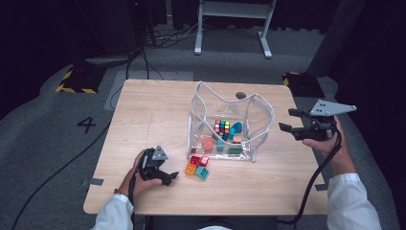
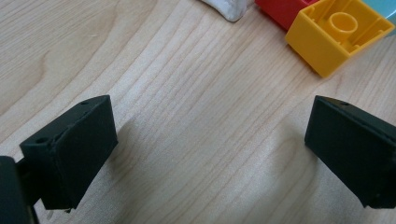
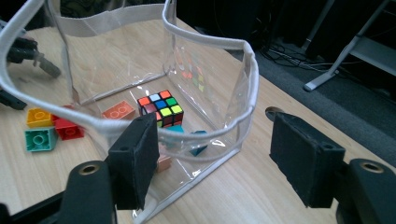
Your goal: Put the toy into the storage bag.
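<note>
A clear plastic bag with a white rim stands open in the middle of the table. Inside lie a colourful puzzle cube, an orange brick, a green brick and teal pieces. In front of the bag lie a red brick, a yellow brick and a green brick. My left gripper rests low on the table just left of them, open, nothing between its jaws; the yellow brick lies studs-down ahead. My right gripper hovers right of the bag, open, facing the cube.
The wooden table has bare surface on its left half and along the front edge. A small dark hole sits behind the bag. Cables and a white desk frame are on the floor beyond.
</note>
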Tool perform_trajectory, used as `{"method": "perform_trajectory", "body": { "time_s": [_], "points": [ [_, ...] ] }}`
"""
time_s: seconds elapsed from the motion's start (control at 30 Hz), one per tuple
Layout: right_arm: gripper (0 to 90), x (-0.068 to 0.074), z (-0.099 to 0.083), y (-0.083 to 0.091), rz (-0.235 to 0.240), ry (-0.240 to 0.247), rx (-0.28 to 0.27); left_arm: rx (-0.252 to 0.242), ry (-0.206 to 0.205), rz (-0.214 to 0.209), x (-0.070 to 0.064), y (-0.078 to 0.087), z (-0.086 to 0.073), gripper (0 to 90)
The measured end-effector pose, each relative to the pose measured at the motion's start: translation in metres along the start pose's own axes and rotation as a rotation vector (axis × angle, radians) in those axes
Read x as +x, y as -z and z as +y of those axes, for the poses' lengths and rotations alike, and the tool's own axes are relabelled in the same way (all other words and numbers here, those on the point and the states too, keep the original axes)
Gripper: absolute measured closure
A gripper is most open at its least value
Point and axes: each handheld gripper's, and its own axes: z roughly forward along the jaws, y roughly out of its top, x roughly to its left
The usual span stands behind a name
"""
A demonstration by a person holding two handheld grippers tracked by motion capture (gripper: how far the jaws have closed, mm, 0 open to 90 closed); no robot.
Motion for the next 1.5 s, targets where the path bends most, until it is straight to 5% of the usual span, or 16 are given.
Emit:
{"method": "perform_trajectory", "body": {
  "time_s": [0.37, 0.77, 1.07, 1.5],
  "points": [
    [32.6, 0.014, -0.049, -0.005, -0.005, -0.032, 0.025, 0.000, 0.001, 0.000, 0.000, 0.000, 0.000, 2.4],
    [35.9, 0.055, -0.101, -0.040, 0.124, -0.052, 0.102, 0.000, 0.000, 0.000, 0.000, 0.000, 0.000, 2.4],
    [38.6, 0.088, -0.111, -0.066, 0.212, -0.024, 0.114, 0.000, 0.000, 0.000, 0.000, 0.000, 0.000, 2.4],
    [39.0, 0.154, -0.103, -0.135, 0.321, 0.064, 0.158, 0.000, 0.000, 0.000, 0.000, 0.000, 0.000, 2.4]
  ]
}}
